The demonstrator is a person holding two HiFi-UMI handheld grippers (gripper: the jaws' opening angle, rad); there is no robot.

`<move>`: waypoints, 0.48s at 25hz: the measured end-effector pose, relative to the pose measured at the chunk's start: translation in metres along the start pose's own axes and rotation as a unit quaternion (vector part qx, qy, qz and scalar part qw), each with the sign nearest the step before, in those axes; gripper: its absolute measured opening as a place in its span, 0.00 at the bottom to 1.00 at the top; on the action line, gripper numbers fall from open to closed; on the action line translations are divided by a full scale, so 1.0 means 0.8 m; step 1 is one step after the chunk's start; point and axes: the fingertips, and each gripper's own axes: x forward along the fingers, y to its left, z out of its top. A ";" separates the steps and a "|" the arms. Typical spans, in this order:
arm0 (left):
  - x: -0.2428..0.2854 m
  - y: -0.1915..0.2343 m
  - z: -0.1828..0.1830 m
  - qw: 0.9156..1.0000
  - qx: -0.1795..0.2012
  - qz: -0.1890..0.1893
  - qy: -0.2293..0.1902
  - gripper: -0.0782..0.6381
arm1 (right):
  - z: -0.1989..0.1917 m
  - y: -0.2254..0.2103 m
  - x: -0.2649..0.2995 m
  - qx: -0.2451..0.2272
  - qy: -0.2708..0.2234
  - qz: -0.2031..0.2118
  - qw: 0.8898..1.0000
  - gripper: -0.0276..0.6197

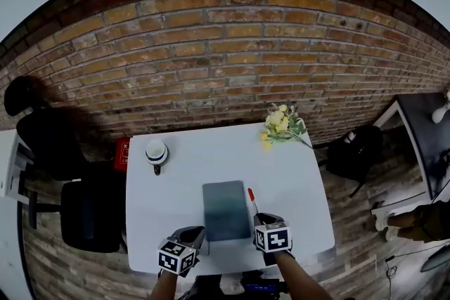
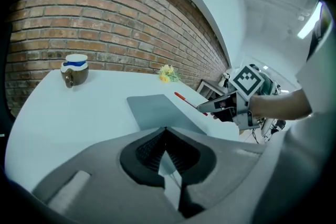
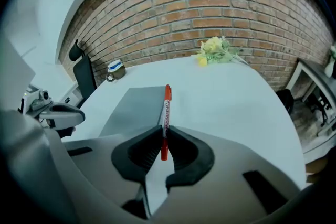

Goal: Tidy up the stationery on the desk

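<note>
Red, the pen [image 3: 166,107] is being gripped by the right tool [image 3: 164,132], jutting ahead along the right edge of the grey notebook [image 1: 226,209] on the white table [image 1: 295,179]. The left tool [image 2: 166,131] is being held clenched, empty, near the notebook's near left corner.

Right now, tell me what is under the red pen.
Bare white desk, just right of the grey notebook. The right gripper grips the red pen, hiding what lies beneath its rear end.
</note>
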 end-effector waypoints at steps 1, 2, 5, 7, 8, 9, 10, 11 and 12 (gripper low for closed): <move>0.000 0.002 -0.006 1.000 -0.002 -0.001 0.006 0.12 | -0.005 0.001 0.006 0.011 0.005 0.001 1.000 0.11; 0.000 0.005 -0.012 1.000 -0.003 -0.002 0.011 0.12 | -0.009 0.001 0.010 0.020 0.009 0.002 1.000 0.11; 0.001 0.011 -0.024 1.000 -0.006 -0.004 0.021 0.12 | -0.016 0.003 0.022 0.046 0.015 0.005 0.999 0.12; 0.001 0.013 -0.030 1.000 -0.007 -0.005 0.027 0.12 | -0.021 0.004 0.027 0.061 0.018 0.008 0.998 0.12; 0.001 0.015 -0.032 1.000 -0.007 -0.005 0.030 0.12 | -0.022 0.005 0.029 0.066 0.020 0.009 0.998 0.12; 0.002 0.017 -0.035 0.999 -0.006 -0.006 0.032 0.12 | -0.024 0.005 0.031 0.070 0.021 0.011 0.997 0.12; 0.002 0.018 -0.036 0.999 -0.006 -0.006 0.034 0.12 | -0.025 0.006 0.033 0.074 0.022 0.012 0.997 0.12; 0.004 0.019 -0.038 0.999 -0.006 -0.006 0.036 0.12 | -0.026 0.006 0.034 0.079 0.022 0.013 0.997 0.12; 0.005 0.020 -0.039 0.999 -0.005 -0.006 0.038 0.12 | -0.027 0.005 0.035 0.083 0.022 0.015 0.996 0.12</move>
